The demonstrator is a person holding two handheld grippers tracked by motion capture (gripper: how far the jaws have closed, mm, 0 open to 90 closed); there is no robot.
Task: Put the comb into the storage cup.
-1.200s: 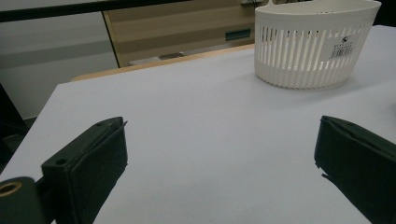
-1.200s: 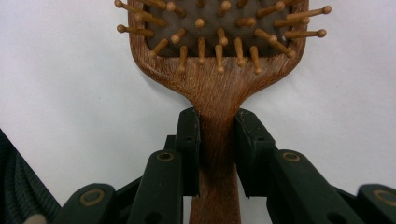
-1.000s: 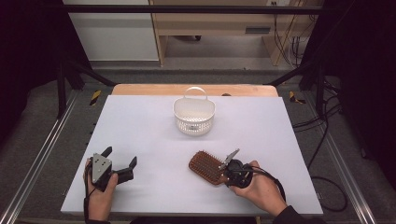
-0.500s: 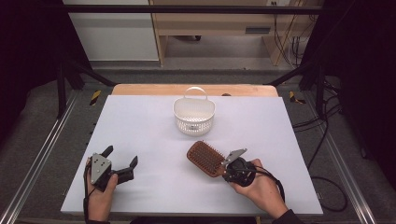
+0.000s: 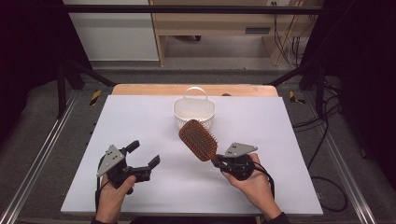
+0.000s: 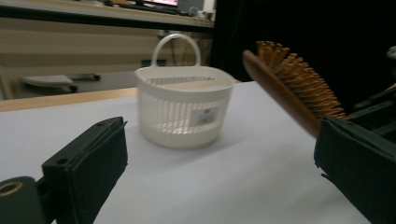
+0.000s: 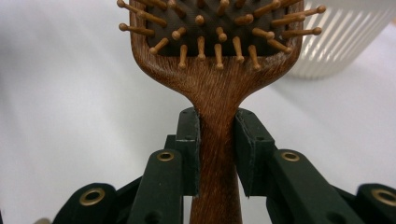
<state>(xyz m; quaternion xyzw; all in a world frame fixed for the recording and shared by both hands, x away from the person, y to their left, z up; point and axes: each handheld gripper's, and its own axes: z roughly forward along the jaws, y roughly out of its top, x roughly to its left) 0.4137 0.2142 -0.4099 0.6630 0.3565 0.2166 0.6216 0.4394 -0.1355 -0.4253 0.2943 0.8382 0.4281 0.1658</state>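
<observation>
Brush up off the desk, right tongs clamped on its handle

My right tongs (image 7: 217, 154) grip the wooden hairbrush (image 5: 198, 139) by the handle, bristles up, its head in the air just in front of the white basket (image 5: 194, 112). My left tongs (image 5: 144, 157) hang spread apart with nothing between them, low over the desk (image 5: 280, 126), aimed at the basket.

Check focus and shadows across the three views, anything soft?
High view: even light, sharp, dark surroundings. Left gripper view: hairbrush and near jaws soft, basket clearer with a faint shadow. Right gripper view: hairbrush handle crisp, basket behind blurred.
</observation>
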